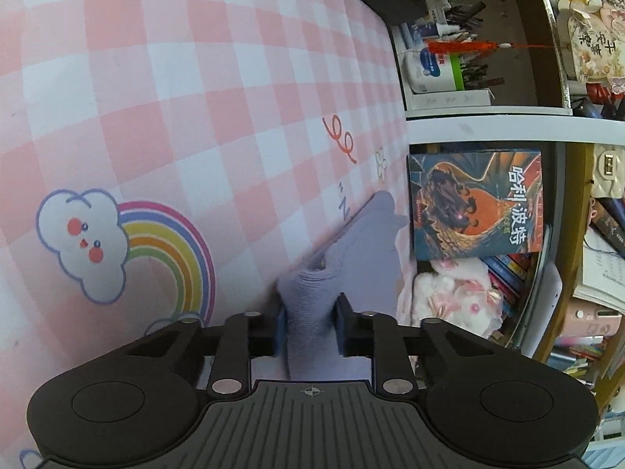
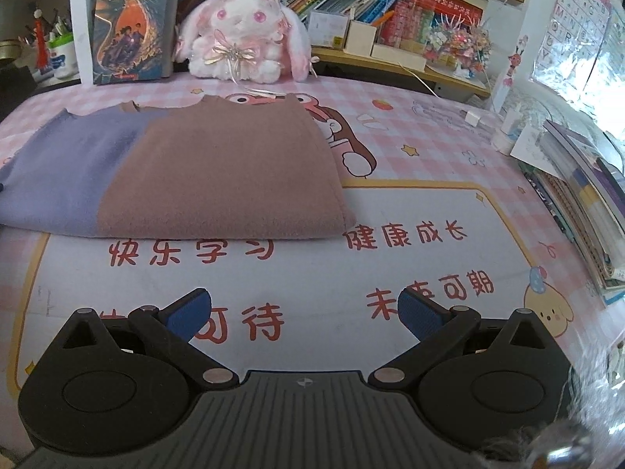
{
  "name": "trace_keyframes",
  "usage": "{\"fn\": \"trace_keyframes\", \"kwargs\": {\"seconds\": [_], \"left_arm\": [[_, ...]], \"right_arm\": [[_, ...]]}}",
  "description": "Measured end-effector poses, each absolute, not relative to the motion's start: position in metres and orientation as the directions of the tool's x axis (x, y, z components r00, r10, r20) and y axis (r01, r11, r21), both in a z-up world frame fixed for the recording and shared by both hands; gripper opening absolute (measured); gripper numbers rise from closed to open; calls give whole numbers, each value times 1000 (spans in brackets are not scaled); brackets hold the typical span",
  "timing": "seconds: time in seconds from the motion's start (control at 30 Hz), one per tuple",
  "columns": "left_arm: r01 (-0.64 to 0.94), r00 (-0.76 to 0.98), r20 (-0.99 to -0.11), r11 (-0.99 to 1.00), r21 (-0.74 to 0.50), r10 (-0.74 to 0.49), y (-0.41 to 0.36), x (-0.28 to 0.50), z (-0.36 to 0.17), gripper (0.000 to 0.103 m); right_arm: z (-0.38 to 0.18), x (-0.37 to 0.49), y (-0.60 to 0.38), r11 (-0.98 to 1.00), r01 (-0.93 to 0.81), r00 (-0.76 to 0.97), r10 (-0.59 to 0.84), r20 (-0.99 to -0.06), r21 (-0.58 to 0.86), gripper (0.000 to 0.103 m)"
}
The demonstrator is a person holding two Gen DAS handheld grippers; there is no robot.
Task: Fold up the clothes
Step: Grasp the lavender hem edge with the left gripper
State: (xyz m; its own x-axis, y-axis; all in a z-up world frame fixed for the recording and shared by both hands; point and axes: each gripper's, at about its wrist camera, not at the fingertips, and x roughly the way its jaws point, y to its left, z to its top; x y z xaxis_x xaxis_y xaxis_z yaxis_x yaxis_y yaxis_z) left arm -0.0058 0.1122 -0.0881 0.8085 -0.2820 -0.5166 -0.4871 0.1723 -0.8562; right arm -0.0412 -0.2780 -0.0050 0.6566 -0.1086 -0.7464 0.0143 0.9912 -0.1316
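Garment point(image 2: 187, 172) showing two colours: lavender-purple on its left part, dusty pink-brown across the rest. Desk mat point(image 2: 390, 203) wearing pink-and-white checks, red characters, a rainbow beside a white cloud point(image 1: 82, 242). Plush rabbit point(image 2: 242, 39) showing white with pink ears. Gripper pads point(image 2: 420, 314) showing blue on black arms.

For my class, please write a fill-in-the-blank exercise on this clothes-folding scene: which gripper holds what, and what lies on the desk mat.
1. The left gripper is shut on the ______ part of the sweater.
2. The right gripper hovers over the desk mat with its jaws ______.
3. The sweater's other part is ______ in colour.
4. Behind the sweater sits a plush ______ beside the Harry Potter book.

Missing words: purple; open; pinkish brown; bunny
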Motion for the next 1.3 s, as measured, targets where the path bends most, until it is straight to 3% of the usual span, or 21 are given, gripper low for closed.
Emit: {"fn": "trace_keyframes", "kwargs": {"seconds": [0.17,0.47,0.7,0.93,1.3], "left_arm": [[-348,831,-476,400,-848,-288,104,2,-61,16],[-433,795,-495,244,-868,-350,116,10,-87,32],[-420,802,-476,226,-879,-360,111,17,-88,34],[-435,800,-492,233,-870,-343,110,18,-88,16],[-475,830,-532,291,-831,-165,132,1,-67,15]], "right_arm": [[-7,-38,-266,990,2,644,-107,-758,-139,103],[-4,-36,-252,987,-23,649,-107,-753,-160,103],[-2,-35,-255,985,-10,650,-124,-749,-172,103],[0,-33,-260,987,-4,670,-114,-734,-158,103],[7,-4,-286,995,-20,730,-51,-681,-96,103]]}}
